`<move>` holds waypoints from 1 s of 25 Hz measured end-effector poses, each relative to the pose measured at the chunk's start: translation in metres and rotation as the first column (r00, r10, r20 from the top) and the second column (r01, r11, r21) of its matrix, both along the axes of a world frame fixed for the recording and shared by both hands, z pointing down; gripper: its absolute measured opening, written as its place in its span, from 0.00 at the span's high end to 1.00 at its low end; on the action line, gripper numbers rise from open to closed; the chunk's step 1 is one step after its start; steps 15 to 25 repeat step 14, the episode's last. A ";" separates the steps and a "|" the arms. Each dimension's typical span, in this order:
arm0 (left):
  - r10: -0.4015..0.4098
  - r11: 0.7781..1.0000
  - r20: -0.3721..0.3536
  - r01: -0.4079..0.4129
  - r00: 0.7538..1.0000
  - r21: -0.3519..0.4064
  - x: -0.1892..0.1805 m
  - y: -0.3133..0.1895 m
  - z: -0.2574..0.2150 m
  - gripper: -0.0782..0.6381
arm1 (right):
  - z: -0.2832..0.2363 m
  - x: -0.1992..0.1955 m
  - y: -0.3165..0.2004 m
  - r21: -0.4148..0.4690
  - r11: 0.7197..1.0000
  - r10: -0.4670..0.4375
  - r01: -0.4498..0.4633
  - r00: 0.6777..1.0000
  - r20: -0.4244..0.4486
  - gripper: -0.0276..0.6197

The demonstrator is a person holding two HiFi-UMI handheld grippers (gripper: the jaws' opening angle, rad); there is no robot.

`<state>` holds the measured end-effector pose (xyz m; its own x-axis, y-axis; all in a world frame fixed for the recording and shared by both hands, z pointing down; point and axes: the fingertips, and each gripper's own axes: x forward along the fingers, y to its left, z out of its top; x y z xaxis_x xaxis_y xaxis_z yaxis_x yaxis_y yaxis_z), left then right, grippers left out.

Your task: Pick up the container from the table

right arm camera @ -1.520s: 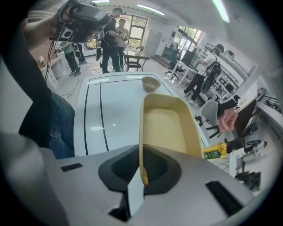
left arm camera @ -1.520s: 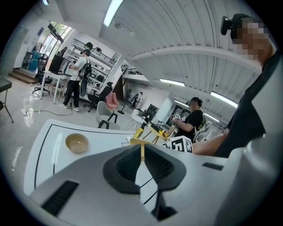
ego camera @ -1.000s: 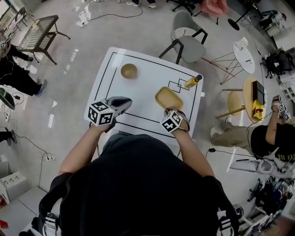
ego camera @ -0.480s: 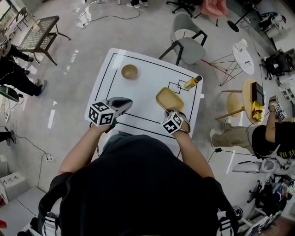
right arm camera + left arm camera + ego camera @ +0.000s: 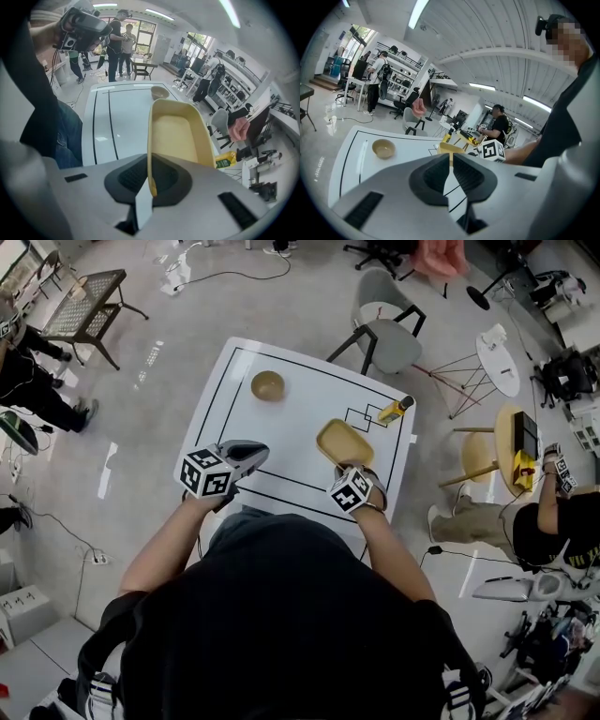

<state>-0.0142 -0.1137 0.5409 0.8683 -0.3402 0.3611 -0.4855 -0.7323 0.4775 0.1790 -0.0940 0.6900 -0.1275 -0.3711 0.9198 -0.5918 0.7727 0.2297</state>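
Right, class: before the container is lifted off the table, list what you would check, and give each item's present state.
1. The right gripper is shut on the near rim of the yellow container: ok.
2. The container is empty inside: ok.
3. The left gripper is shut, empty and away from the container: ok.
4. The wooden bowl and the yellow bottle stand apart from the container: ok.
5. The grip is deep enough to lift without the container tipping: cannot tell.

Right hand-held gripper (image 5: 349,467) steeply down, jaws clamped; left hand-held gripper (image 5: 262,450) closed.
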 end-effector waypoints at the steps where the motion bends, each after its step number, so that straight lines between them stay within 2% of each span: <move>1: -0.003 1.000 0.000 0.003 1.000 0.000 -0.001 0.000 0.000 0.85 | 0.000 0.000 0.000 0.000 1.000 -0.001 0.001 1.000 -0.001 0.94; 25: -0.007 1.000 -0.005 0.007 1.000 -0.005 -0.003 0.003 0.001 0.85 | 0.000 0.002 -0.001 0.016 1.000 -0.003 0.003 1.000 -0.011 0.94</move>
